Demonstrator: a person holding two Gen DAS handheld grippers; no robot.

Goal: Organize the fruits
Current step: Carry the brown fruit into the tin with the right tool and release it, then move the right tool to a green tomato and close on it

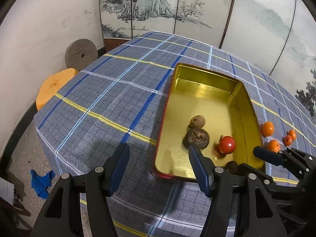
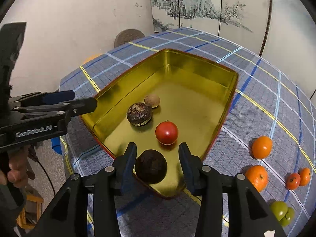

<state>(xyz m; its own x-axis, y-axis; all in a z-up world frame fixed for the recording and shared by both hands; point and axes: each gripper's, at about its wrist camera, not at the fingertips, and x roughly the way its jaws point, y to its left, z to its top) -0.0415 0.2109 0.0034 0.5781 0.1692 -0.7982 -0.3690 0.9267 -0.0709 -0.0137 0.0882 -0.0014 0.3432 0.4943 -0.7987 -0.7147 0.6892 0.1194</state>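
Note:
A gold tin tray lies on the plaid table. In it are a small tan fruit, a dark brown ridged fruit, a red tomato and a dark round fruit. My right gripper is open, its fingers either side of the dark round fruit at the tray's near corner. My left gripper is open and empty over the tray's near left edge. Oranges lie right of the tray.
More small oranges and two green fruits lie on the cloth at the right. A grey stone disc and an orange stool stand beyond the table's left edge. A painted screen stands behind.

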